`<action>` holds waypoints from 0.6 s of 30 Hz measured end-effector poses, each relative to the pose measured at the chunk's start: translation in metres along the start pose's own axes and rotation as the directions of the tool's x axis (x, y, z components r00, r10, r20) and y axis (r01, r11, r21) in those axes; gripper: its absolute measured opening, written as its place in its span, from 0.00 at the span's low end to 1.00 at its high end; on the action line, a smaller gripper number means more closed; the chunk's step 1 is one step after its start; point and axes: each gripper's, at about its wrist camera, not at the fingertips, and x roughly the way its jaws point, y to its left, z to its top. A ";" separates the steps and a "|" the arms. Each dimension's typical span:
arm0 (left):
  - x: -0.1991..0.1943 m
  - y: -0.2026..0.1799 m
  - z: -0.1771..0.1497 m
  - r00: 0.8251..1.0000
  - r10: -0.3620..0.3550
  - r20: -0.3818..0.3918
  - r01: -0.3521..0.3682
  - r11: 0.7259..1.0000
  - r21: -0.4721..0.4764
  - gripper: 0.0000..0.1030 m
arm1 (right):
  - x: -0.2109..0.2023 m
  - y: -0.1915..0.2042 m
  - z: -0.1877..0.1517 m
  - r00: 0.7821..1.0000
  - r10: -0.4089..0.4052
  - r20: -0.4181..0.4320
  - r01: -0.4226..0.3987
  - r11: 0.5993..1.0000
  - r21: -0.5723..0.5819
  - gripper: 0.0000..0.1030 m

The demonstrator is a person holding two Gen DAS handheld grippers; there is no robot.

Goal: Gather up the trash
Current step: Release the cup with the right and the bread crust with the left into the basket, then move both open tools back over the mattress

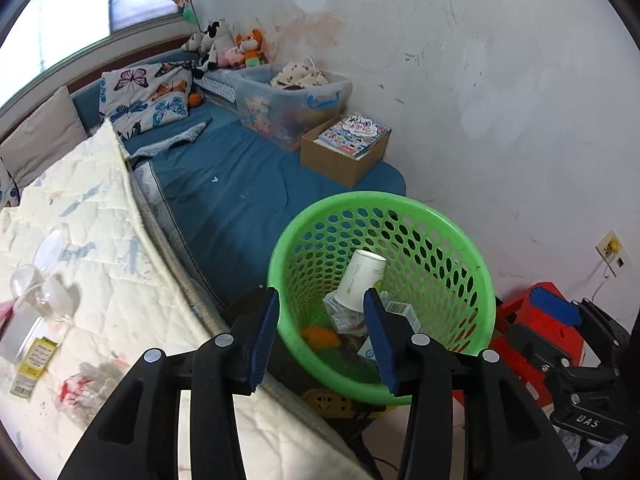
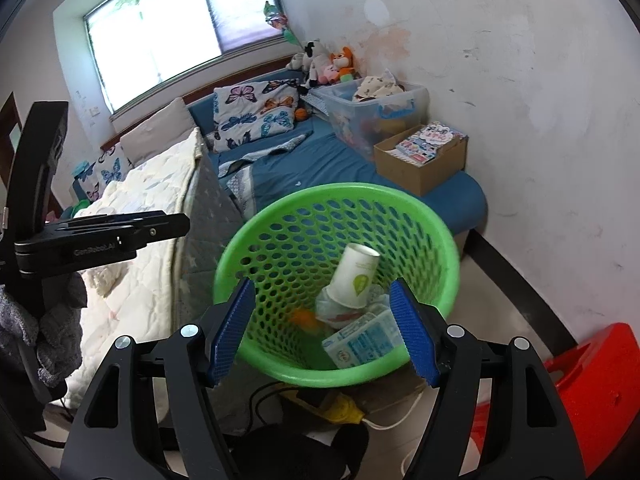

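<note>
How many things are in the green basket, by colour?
White paper cup: 1
Orange piece: 1
Blue-and-white packet: 1
Clear crumpled wrapper: 1
Total: 4 that I can tell apart in the green basket; more may be hidden underneath.

Black tongs [image 1: 322, 340] with blue ribbed pads [image 2: 412, 330] and silver rivets.

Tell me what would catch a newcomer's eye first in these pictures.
The bright green basket beside the bed, with a white paper cup tipped upside down on the trash inside. Next, the blue-padded left gripper and right gripper, both open above it, holding nothing.
</note>
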 end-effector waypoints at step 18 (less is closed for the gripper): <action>-0.099 0.120 -0.044 0.967 0.238 0.095 -0.216 0.957 -0.194 0.46 | 0.010 0.096 0.012 0.988 0.153 -0.026 -0.155 0.977 -0.144 0.70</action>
